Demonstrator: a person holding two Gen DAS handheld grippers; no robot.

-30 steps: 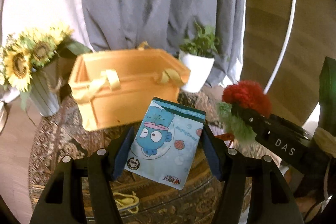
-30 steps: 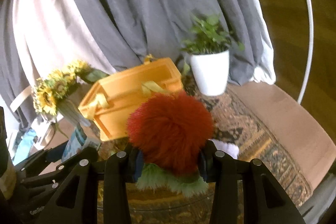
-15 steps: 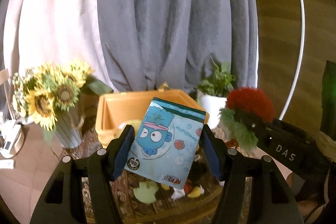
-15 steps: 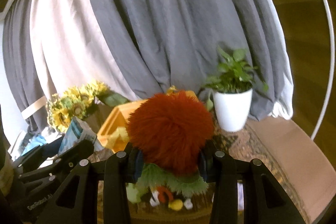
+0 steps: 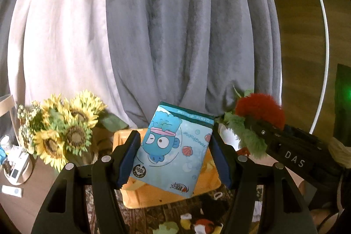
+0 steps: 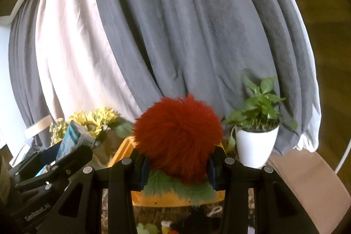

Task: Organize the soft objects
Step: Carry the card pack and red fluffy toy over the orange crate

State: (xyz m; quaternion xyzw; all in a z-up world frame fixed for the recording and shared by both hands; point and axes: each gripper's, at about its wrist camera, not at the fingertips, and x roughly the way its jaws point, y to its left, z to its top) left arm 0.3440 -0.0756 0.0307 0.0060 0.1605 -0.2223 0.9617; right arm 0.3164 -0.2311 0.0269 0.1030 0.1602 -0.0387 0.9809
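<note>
My left gripper (image 5: 174,155) is shut on a blue tissue pack (image 5: 173,150) with a cartoon fish, held up in front of the orange basket (image 5: 153,194). My right gripper (image 6: 177,166) is shut on a fluffy red ball with green leaves (image 6: 177,137), also held above the orange basket (image 6: 166,199). The red ball also shows at the right of the left wrist view (image 5: 258,109), and the tissue pack at the left of the right wrist view (image 6: 72,139). Small plush toys (image 5: 197,223) lie on the patterned rug below.
A sunflower bouquet (image 5: 59,131) stands left of the basket. A white pot with a green plant (image 6: 256,142) stands to its right. Grey and white curtains (image 5: 175,25) hang behind. A small table with items (image 5: 13,168) is at far left.
Both grippers have risen and tilted up with their objects still held. The basket has dropped lower in both views and the curtain fills more of them.
</note>
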